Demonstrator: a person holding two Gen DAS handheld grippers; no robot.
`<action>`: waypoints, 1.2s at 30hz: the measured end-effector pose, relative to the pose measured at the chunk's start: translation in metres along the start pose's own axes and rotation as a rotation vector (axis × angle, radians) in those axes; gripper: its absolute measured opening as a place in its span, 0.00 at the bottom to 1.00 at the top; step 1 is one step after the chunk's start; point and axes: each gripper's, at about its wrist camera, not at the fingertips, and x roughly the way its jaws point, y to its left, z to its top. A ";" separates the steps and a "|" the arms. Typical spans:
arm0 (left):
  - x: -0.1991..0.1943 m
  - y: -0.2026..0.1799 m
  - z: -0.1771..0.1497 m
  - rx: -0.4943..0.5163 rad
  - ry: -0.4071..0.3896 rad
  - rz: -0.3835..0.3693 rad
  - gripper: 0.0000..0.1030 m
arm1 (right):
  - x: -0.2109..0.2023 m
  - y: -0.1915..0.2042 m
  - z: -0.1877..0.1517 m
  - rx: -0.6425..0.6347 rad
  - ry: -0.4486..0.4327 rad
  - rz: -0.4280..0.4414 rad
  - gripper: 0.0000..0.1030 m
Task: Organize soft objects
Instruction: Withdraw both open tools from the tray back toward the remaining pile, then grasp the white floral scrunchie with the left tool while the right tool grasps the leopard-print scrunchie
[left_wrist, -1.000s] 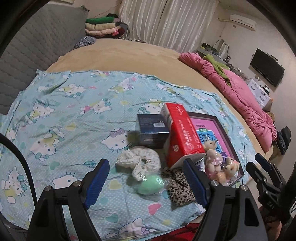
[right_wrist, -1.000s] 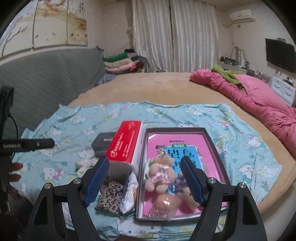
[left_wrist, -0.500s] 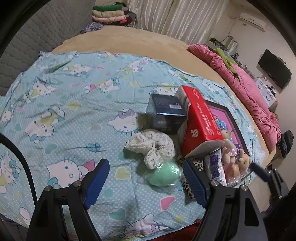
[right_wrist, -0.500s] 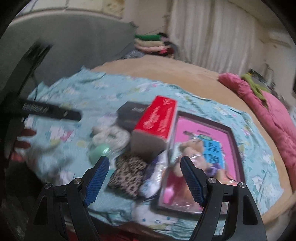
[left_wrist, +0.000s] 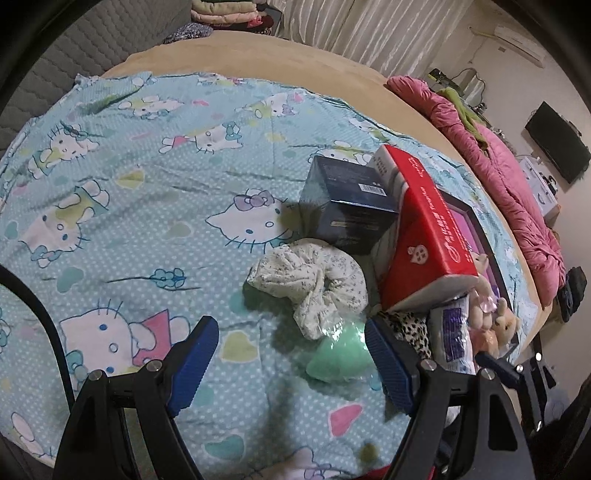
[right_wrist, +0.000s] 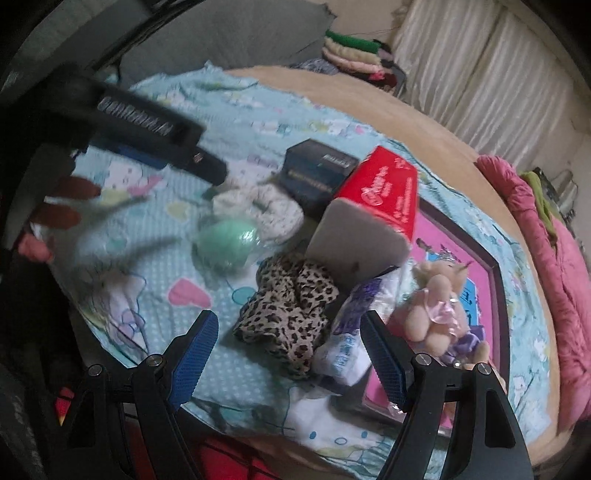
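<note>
On the blue Hello Kitty sheet (left_wrist: 147, 192) lie a white floral scrunchie (left_wrist: 314, 280), a wrapped green sponge (left_wrist: 338, 358), a leopard-print scrunchie (right_wrist: 288, 314) and a tissue pack (right_wrist: 351, 339). Plush bears (right_wrist: 439, 306) lie in the pink-lined tray (right_wrist: 491, 266). My left gripper (left_wrist: 291, 365) is open and empty, just short of the green sponge. My right gripper (right_wrist: 290, 358) is open and empty above the leopard scrunchie. The left gripper also shows in the right wrist view (right_wrist: 155, 144).
A red tissue box (left_wrist: 424, 236) leans against a dark blue box (left_wrist: 347, 206) beside the tray. A pink quilt (left_wrist: 509, 173) lies along the bed's right side. Folded clothes (right_wrist: 354, 51) are stacked at the far end. The bed's near edge is just below the grippers.
Both grippers have moved down and left towards the soft objects on the sheet. The right view has swung from the tray to the leopard scrunchie. Both stay open.
</note>
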 end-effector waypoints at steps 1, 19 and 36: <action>0.003 0.000 0.001 -0.003 0.005 0.003 0.78 | 0.004 0.003 0.000 -0.017 0.010 -0.011 0.78; 0.037 -0.003 0.015 -0.005 0.043 0.012 0.78 | 0.051 0.015 -0.002 -0.149 0.041 -0.082 0.45; 0.071 -0.009 0.027 0.009 0.048 -0.020 0.15 | 0.037 -0.022 0.011 0.059 -0.094 0.039 0.12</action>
